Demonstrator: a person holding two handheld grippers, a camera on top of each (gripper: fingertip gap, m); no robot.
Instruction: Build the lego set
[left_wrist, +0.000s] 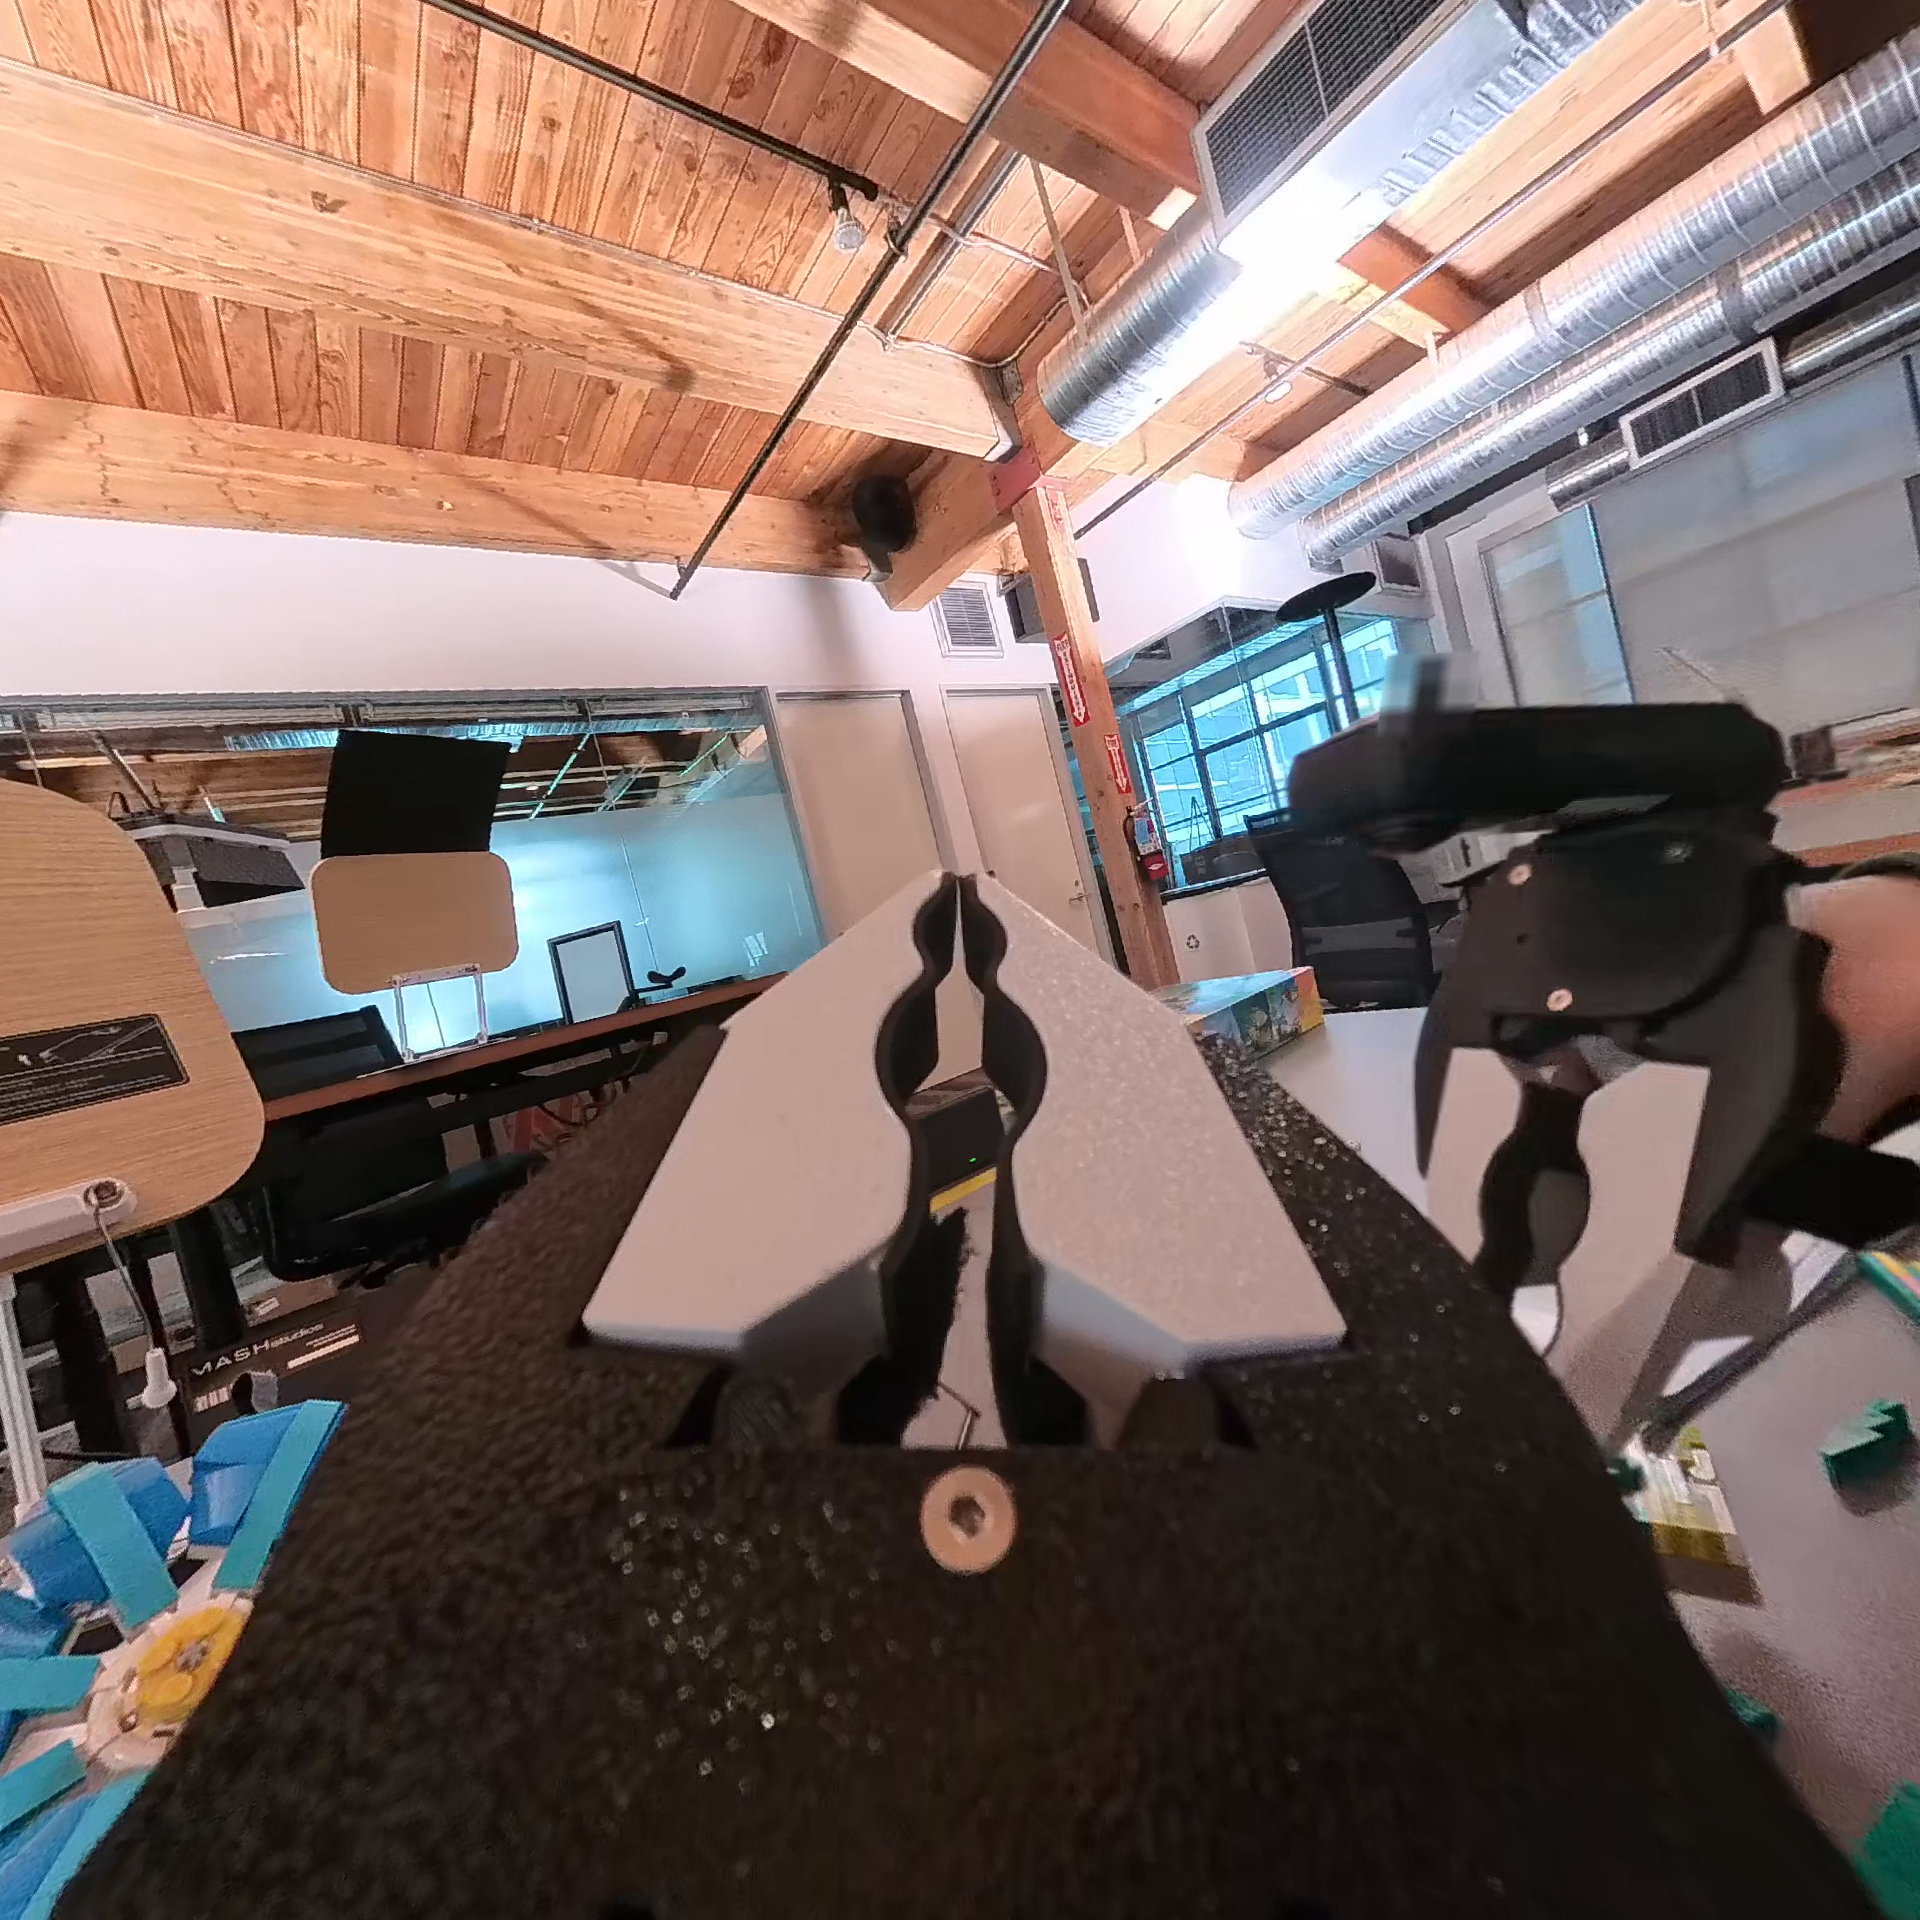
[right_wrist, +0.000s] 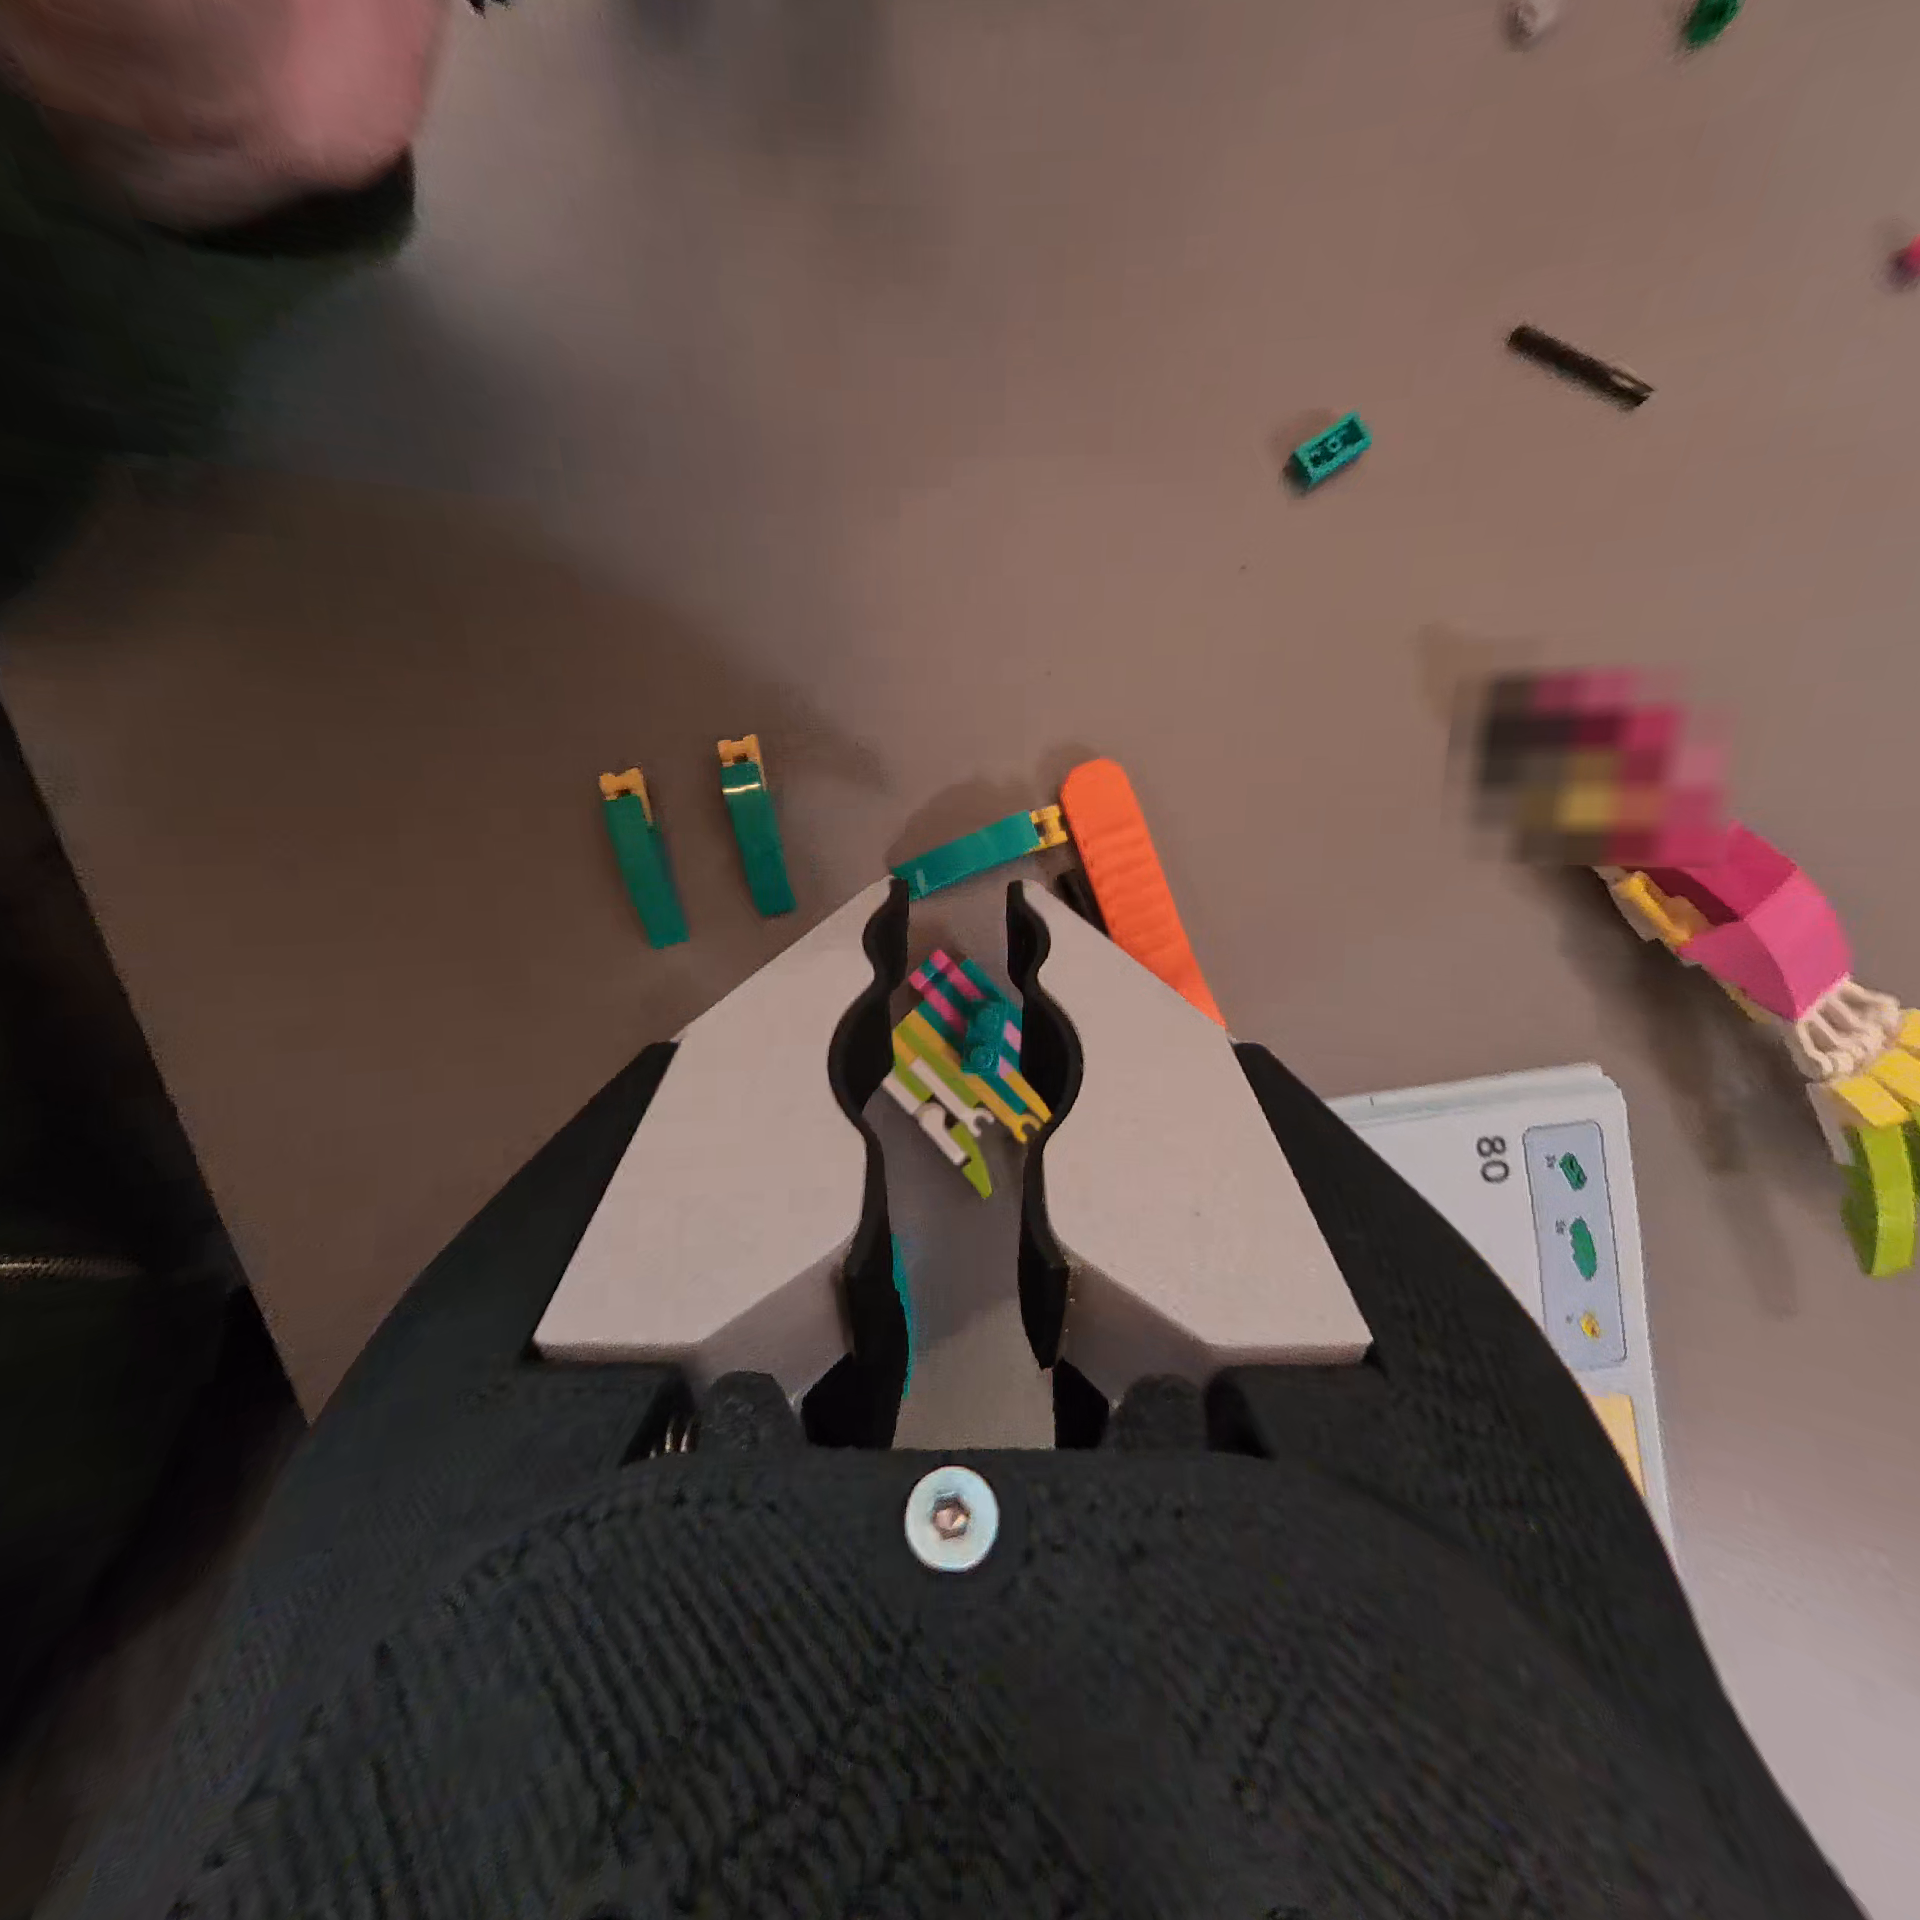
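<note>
So the left gripper (left_wrist: 958, 883) is tipped up toward the wooden ceiling, fingers pressed closed on nothing. The right gripper (right_wrist: 954, 883) looks down at the grey bench (right_wrist: 935, 468), fingers parted around a small striped lego assembly (right_wrist: 961, 1049) at frame centre, not gripping it. Three teal slope pieces with yellow clips (right_wrist: 644, 862) lie just above, orange brick separator (right_wrist: 1132, 883) alongside, instruction booklet (right_wrist: 1496, 1226) lower right.
</note>
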